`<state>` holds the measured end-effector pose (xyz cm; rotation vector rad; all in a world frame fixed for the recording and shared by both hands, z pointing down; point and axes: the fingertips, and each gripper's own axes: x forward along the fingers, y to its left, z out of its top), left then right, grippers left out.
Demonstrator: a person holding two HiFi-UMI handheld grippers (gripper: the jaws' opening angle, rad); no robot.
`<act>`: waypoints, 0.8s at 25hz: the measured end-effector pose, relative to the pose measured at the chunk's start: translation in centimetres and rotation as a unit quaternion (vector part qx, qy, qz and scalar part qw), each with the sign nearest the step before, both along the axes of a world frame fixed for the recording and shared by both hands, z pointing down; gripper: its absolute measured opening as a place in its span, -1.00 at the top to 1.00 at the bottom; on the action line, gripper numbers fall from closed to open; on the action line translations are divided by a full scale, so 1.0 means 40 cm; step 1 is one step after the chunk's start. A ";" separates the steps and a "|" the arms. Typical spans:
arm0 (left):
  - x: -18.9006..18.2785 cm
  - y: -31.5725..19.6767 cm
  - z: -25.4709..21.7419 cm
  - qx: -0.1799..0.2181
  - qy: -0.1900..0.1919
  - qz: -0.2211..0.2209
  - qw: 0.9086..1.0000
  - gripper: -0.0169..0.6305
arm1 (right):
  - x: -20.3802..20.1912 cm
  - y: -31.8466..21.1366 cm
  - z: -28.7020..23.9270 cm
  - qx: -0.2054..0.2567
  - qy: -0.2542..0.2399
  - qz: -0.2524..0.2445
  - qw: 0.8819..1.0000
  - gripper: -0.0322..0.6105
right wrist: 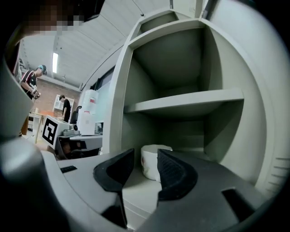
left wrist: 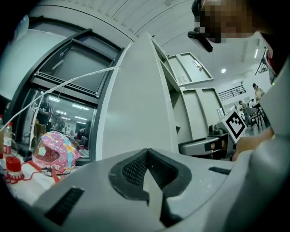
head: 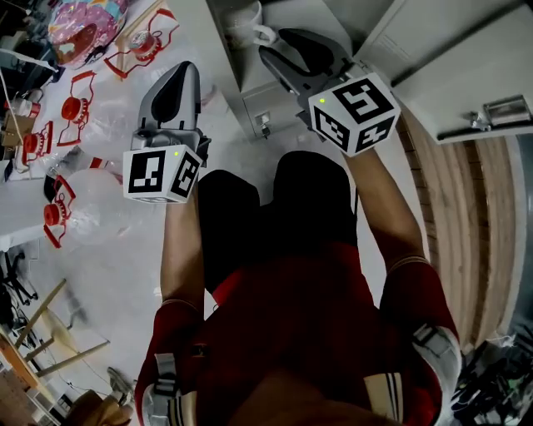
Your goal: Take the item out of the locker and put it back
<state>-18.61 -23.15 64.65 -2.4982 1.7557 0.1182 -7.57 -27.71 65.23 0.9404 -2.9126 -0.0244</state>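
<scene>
A white mug (right wrist: pixel 154 161) stands on the lower floor of the open grey locker (right wrist: pixel 186 105); in the head view it shows as a handled white cup (head: pixel 250 25) at the top. My right gripper (right wrist: pixel 145 154) points into that compartment with its jaws open. The mug sits just beyond the black pads (right wrist: pixel 174 174), between their lines, and they do not touch it. From above, the right gripper (head: pixel 291 58) reaches toward the locker (head: pixel 268 108). My left gripper (left wrist: pixel 146 152) is shut and empty, held out to the left (head: pixel 171 100) by the locker's side wall (left wrist: pixel 136 104).
The locker's door (head: pixel 466 58) hangs open at the right. A pink helmet (left wrist: pixel 56 152) and red-and-white packaged items (head: pixel 75 108) lie on the pale floor at the left. Further lockers with open doors (left wrist: pixel 190 68) stand behind. People stand far off (right wrist: pixel 31 86).
</scene>
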 end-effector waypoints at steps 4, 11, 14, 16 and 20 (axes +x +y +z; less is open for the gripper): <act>-0.008 -0.011 -0.025 -0.011 -0.004 -0.003 1.000 0.93 | 0.009 -0.002 -0.042 0.009 -0.024 0.002 1.000 0.43; -0.026 -0.018 -0.143 -0.013 0.001 -0.007 1.000 0.93 | -0.013 -0.004 -0.135 -0.006 -0.010 -0.010 1.000 0.44; -0.018 -0.005 -0.210 -0.013 0.004 -0.002 1.000 0.93 | -0.018 0.017 -0.202 0.013 -0.005 -0.018 1.000 0.46; -0.013 0.005 -0.259 -0.018 0.003 0.000 1.000 0.93 | -0.016 0.030 -0.252 0.017 -0.008 -0.017 1.000 0.53; 0.000 0.019 -0.371 -0.029 0.004 0.002 1.000 0.93 | -0.009 0.049 -0.361 0.007 -0.011 -0.017 1.000 0.57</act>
